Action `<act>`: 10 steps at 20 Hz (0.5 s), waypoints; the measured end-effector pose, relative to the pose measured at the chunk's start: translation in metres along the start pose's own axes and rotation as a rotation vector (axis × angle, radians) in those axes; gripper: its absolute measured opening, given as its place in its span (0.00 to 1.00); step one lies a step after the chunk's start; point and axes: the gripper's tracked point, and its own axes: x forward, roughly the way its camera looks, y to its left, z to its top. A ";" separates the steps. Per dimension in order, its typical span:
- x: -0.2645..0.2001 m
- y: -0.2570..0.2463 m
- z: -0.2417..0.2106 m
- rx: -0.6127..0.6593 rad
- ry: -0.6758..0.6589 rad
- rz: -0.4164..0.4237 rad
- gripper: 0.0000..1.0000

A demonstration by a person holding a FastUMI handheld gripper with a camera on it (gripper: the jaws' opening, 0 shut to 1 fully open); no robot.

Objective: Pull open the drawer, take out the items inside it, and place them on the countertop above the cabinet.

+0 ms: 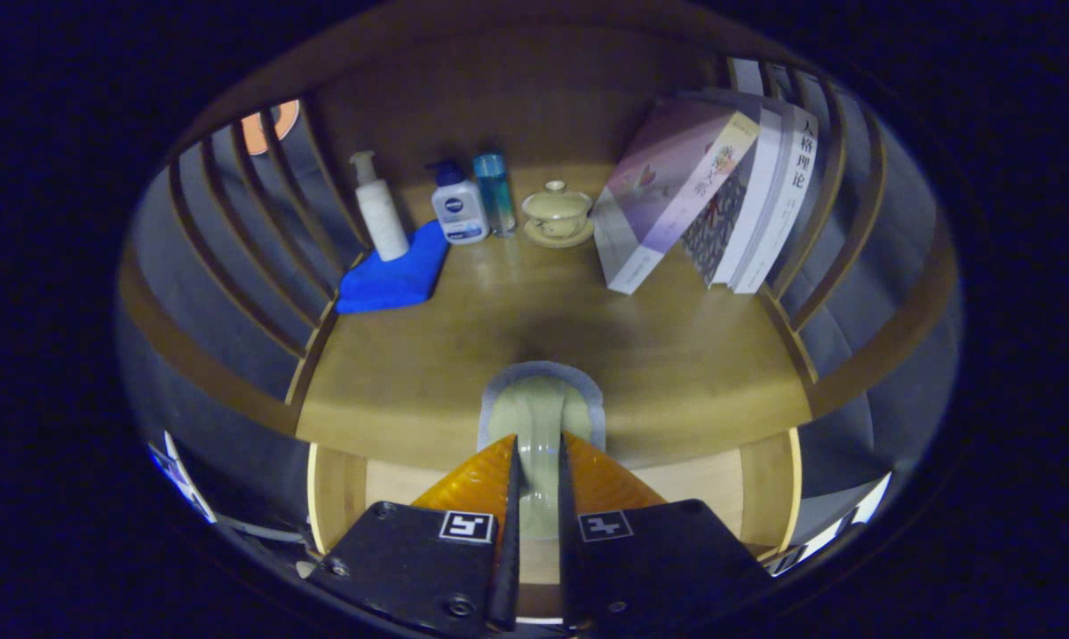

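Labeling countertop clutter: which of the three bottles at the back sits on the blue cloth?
The tall white pump bottle stands on the blue cloth; the white bottle with dark cap and the slim blue bottle stand on wood.

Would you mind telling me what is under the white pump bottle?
The bottle stands on a folded blue cloth lying on the countertop. The wood beneath the cloth is covered.

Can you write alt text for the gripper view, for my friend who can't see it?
The tool is shut on a pale green cloth above the open drawer, at the wooden countertop's front edge. Beyond stand bottles, a lidded teacup and leaning books.
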 end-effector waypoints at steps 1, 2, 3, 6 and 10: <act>0.005 0.000 0.007 -0.002 -0.009 -0.007 0.22; 0.012 -0.001 0.012 -0.004 -0.010 -0.017 0.21; 0.019 -0.001 0.016 0.000 -0.007 -0.025 0.22; 0.039 -0.001 0.024 0.009 -0.009 -0.022 0.22; 0.053 -0.005 0.029 0.059 -0.061 0.022 0.22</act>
